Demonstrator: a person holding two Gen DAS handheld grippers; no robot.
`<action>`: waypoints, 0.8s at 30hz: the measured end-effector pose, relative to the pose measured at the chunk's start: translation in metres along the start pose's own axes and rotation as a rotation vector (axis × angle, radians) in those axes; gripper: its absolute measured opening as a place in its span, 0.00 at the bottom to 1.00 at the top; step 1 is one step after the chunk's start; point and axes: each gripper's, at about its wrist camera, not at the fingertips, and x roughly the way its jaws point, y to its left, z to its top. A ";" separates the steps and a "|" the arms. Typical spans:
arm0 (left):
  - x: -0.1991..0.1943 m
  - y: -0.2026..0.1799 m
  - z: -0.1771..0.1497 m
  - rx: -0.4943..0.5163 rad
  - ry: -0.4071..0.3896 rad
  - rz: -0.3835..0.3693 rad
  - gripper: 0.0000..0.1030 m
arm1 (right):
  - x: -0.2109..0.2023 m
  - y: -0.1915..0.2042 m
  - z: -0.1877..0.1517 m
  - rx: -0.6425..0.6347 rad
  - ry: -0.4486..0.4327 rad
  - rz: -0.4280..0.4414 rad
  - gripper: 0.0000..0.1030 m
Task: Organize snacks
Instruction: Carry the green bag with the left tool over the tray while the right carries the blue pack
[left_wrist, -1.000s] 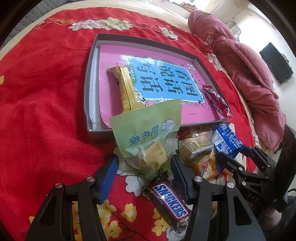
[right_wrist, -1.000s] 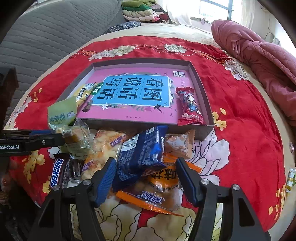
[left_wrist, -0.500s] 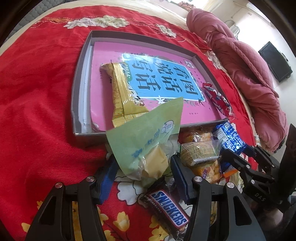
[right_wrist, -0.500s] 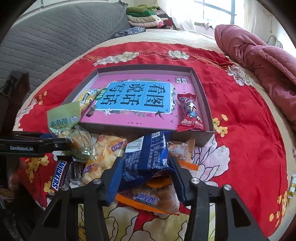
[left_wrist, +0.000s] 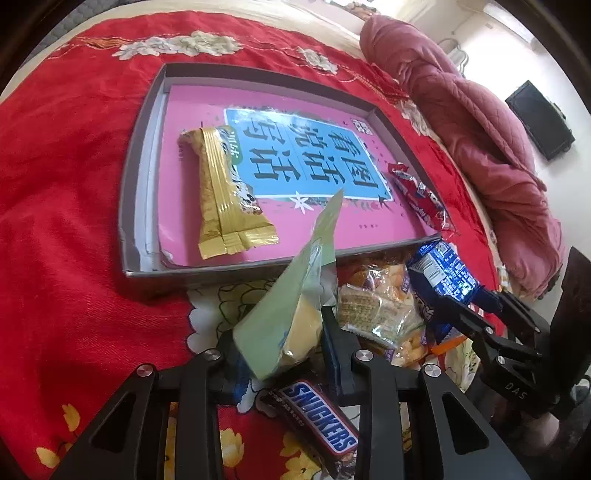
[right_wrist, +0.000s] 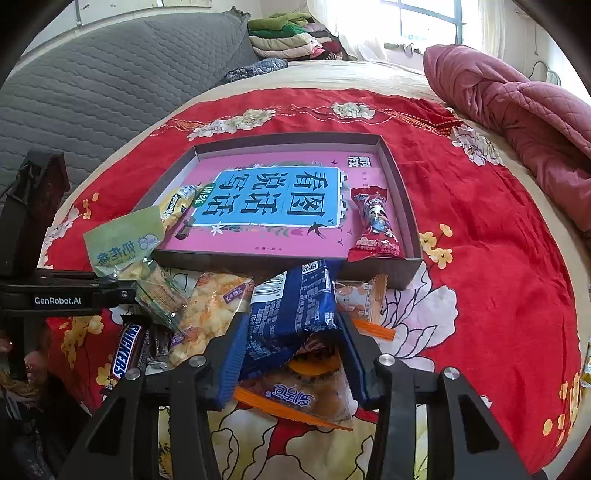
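A shallow grey tray lined with a pink sheet is set on the red bedspread, and a heap of loose snacks lies just in front of its near rim. Inside the tray a gold bar and a red packet are already laid. The left gripper is being closed on a green pouch, which is pinched between its jaws, tilted, just before the near rim. The right gripper is being closed on a blue packet, also before that rim. The pick-up step is judged under way; next, both packets need lifting clear and carrying over the rim into the tray.
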 end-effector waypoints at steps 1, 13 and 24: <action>-0.002 0.000 0.000 -0.002 -0.004 -0.002 0.33 | -0.001 0.000 0.000 0.001 0.000 0.000 0.46; -0.040 0.007 0.003 -0.008 -0.099 -0.005 0.33 | -0.015 -0.007 -0.001 0.040 -0.011 0.013 0.45; -0.044 0.003 0.005 0.008 -0.122 -0.001 0.33 | -0.009 -0.008 -0.002 0.044 0.007 0.009 0.45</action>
